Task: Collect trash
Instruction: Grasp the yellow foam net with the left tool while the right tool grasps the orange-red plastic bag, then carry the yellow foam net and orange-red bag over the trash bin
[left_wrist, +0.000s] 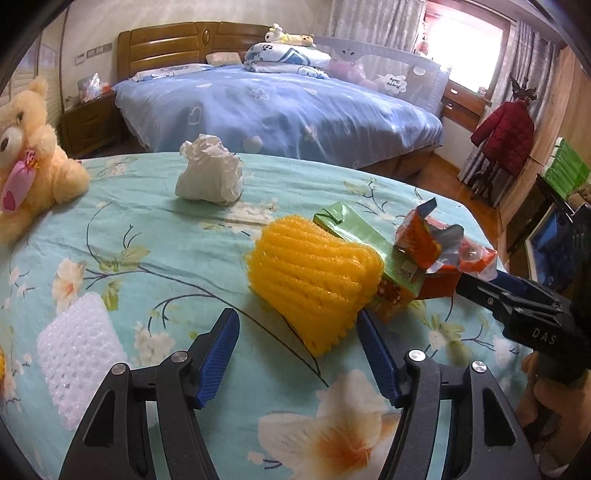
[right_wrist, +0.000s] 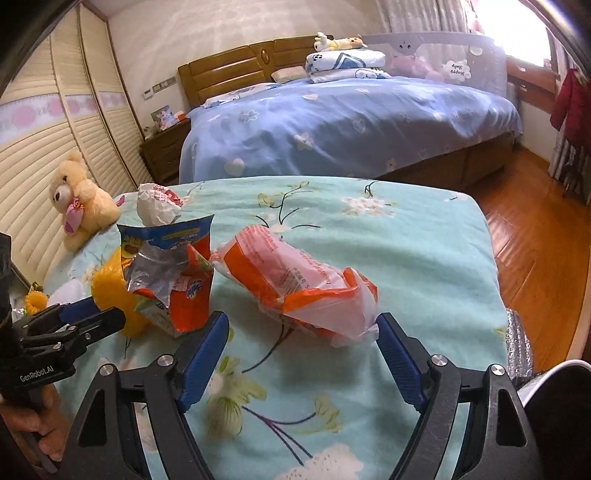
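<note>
Left wrist view showed the left gripper (left_wrist: 297, 328) with its jaws spread wide and empty just above the floral bedspread (left_wrist: 166, 229), the near end of a yellow foam net (left_wrist: 314, 277) lying between the blue pads without clearly touching them. A white foam net (left_wrist: 79, 354) lay to the left. Just behind the yellow one sat a green carton (left_wrist: 354, 229) and a torn orange wrapper (left_wrist: 424, 240). Farther off lay a crumpled white tissue (left_wrist: 210, 173), and a teddy bear (left_wrist: 29, 147) sat at the left edge.

In the right wrist view the right gripper (right_wrist: 301, 330) also stood parted, holding nothing; an orange plastic bag (right_wrist: 299, 280) lay just ahead, its near corner beside the right pad. No earlier frame shows motion. Beyond stood a blue bed (right_wrist: 332, 125).
</note>
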